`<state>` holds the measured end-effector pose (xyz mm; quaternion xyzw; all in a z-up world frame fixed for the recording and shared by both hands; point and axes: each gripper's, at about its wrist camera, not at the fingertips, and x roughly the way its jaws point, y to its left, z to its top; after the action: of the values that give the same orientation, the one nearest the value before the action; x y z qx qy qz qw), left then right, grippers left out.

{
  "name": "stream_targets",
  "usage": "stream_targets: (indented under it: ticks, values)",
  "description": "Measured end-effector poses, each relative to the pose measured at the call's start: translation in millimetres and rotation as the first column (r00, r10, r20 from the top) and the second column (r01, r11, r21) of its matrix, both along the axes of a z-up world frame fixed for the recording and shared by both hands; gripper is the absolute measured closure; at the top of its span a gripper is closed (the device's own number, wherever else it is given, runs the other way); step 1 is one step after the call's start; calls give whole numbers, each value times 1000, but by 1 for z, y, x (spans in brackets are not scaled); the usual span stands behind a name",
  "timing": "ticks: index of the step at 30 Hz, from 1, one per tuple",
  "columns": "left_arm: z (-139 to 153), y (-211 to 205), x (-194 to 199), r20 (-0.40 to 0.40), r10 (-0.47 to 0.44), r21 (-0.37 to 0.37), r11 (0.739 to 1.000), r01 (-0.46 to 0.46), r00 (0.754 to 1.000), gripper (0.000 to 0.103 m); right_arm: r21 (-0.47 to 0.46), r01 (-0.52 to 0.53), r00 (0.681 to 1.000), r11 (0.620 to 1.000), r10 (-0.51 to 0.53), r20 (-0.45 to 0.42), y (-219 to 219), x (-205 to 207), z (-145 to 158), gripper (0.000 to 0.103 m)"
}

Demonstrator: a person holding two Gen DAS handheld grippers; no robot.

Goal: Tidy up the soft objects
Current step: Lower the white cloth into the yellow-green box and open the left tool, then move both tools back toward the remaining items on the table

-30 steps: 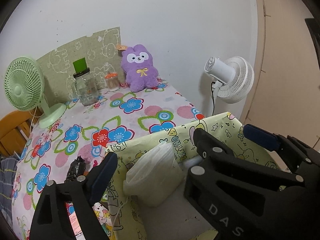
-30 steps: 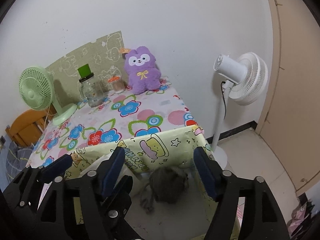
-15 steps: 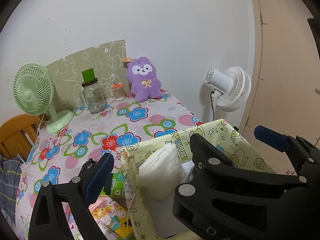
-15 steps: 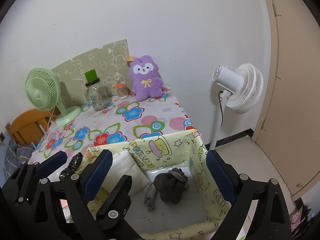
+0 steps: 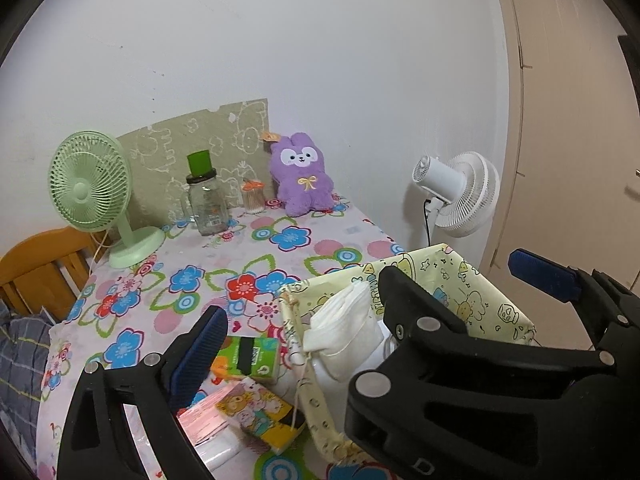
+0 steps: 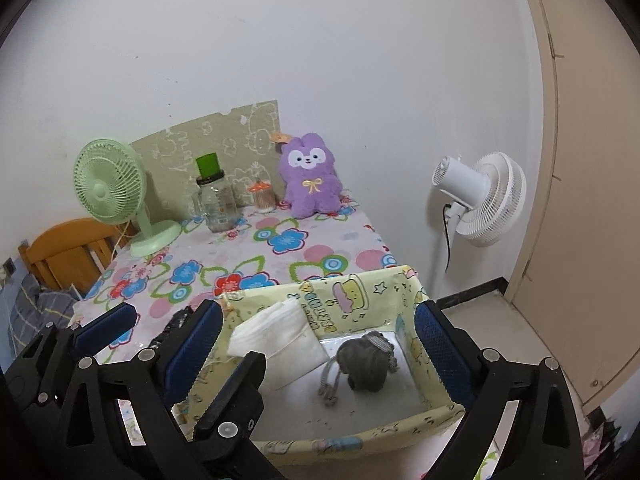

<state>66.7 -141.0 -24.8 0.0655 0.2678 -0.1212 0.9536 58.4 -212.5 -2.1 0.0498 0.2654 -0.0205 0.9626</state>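
White wall is backing a table under a floral tablecloth (image 6: pixel 280 256); against it a purple plush bunny (image 6: pixel 312 180) is sitting upright, with a green desk fan (image 6: pixel 112 192), a green-lidded glass jar (image 6: pixel 214 200) and a small orange-capped container (image 6: pixel 262 198) standing to its left; a white pedestal fan (image 6: pixel 480 200) is standing on the floor beyond the table's right edge. At the near edge a yellow cartoon-print fabric bin (image 6: pixel 360 292) is sitting open-topped; inside it a folded white cloth (image 6: pixel 280 344) is leaning against the left wall and a grey drawstring pouch (image 6: pixel 366 364) is lying on the floor of the bin, apart from both fingers. Right gripper (image 6: pixel 320 336) is hovering over the bin, its jaws having just been opening, now spread wide to either side of the contents and gripping nothing. Left gripper (image 5: pixel 372 296) is likewise standing released, one finger over the table and the other past the bin's far wall; beside the bin, tissue packs (image 5: pixel 248 360) are lying on the cloth.
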Motion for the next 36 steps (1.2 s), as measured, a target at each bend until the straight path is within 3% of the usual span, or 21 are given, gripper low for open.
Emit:
stream_targets:
  ticks: [18, 36]
  values:
    - [5, 41, -34, 30, 30, -19, 999, -30, 999, 5, -6, -54, 999, 999, 54, 4, 42, -29, 5, 5]
    - [-10, 76, -52, 16, 40, -28, 999, -39, 999, 5, -29, -96, 995, 995, 96, 9, 78, -48, -9, 5]
